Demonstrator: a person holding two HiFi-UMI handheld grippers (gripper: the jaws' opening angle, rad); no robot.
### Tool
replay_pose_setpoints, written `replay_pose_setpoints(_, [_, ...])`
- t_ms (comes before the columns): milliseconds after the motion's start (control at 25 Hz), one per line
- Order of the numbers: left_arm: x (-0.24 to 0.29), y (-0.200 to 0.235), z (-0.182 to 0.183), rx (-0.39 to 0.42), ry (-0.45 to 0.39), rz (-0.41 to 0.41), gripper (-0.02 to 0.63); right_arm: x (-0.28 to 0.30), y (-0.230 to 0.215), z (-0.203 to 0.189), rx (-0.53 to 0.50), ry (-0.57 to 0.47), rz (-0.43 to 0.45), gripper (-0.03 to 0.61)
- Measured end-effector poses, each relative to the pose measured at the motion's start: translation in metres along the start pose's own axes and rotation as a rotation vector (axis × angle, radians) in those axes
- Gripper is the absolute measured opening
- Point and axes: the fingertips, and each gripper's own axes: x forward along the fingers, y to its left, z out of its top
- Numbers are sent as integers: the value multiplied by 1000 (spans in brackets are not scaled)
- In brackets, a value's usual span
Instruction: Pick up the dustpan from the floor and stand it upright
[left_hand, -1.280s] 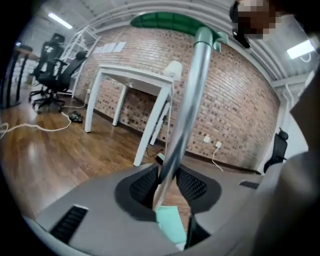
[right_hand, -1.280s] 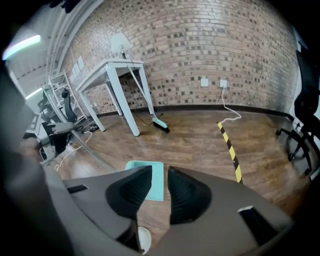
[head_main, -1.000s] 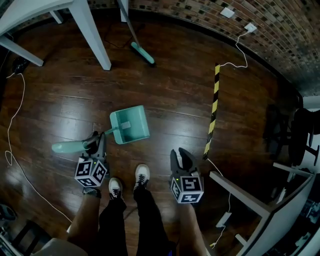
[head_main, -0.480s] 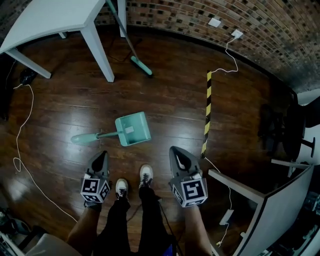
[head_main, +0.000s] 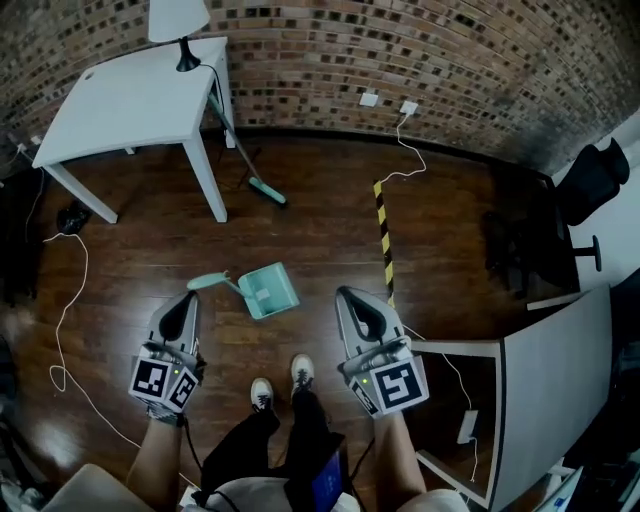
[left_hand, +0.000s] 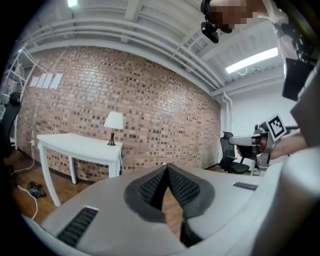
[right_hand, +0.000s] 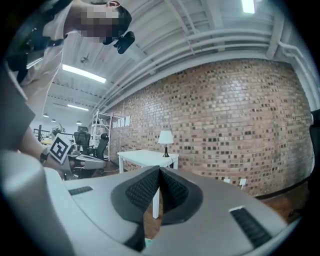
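- Brick wall (head_main: 450, 60) and dark wood floor (head_main: 310, 215): far more of both in the head view than a second ago, consistent with a rise from a crouch to standing.
- White desk (head_main: 130, 100) at upper left, lamp on top, well apart from the work and untouched.
- Teal broom (head_main: 266, 190) leaning beside the desk leg, head down on the floor, no part in this.
- Teal dustpan (head_main: 270, 291) on the floor ahead of the shoes (head_main: 262, 393), between the two grippers in the head view but apart from both. Pan toward the right, handle out to the left. Apparently lying flat rather than standing, though hard to judge from straight above.
- Left gripper (head_main: 185, 302): down at the dustpan handle a second ago, now lifted clear and facing wall and desk instead of floor.
- Right gripper (head_main: 350, 297): raised likewise, level with the left, also facing the brick wall.
- Fingers (left_hand: 187, 190) of the left pressed together at the tips, with only wall and floor visible beyond. Same on the right (right_hand: 172, 192): tips meeting, nothing between. Parted a second ago, closed since.
- Meaning for the task: dustpan let go and left behind on the floor, both tools withdrawn empty. Judged not yet stood upright. Likely next need: another reach down to the handle, a firm pinch there, then a tilt until the pan rests on its edge. Main risk: a slide on the glossy planks.
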Motion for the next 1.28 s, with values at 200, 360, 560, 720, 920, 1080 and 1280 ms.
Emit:
replay_pose_setpoints(200, [-41,-7,83,89,-46,-26,-8,-28,23,83,40,-103,47,-15])
replay_pose_setpoints(360, [-65,-11,137,126,-87,-15,-8,-47,26,138,18,-158,77,21])
replay_pose_setpoints(560, [-80,-21,201,198,-196,0,-9,-74,23,201,-4,-299,63,21])
replay_pose_setpoints(720, [-95,-31,217,233,-228,-10,-9,-86,20,209,-14,-284,-70,-17])
replay_pose_setpoints(920, [-113,-44,210,237,-224,-58,-8,-94,30,203,24,-261,-127,-18])
replay_pose_setpoints(1080, [-124,-42,192,208,-194,-53,-12,-103,41,185,40,-228,-161,-18])
replay_pose_setpoints(1280, [-138,-47,188,216,-204,-45,-12,-121,57,174,75,-188,-166,-20])
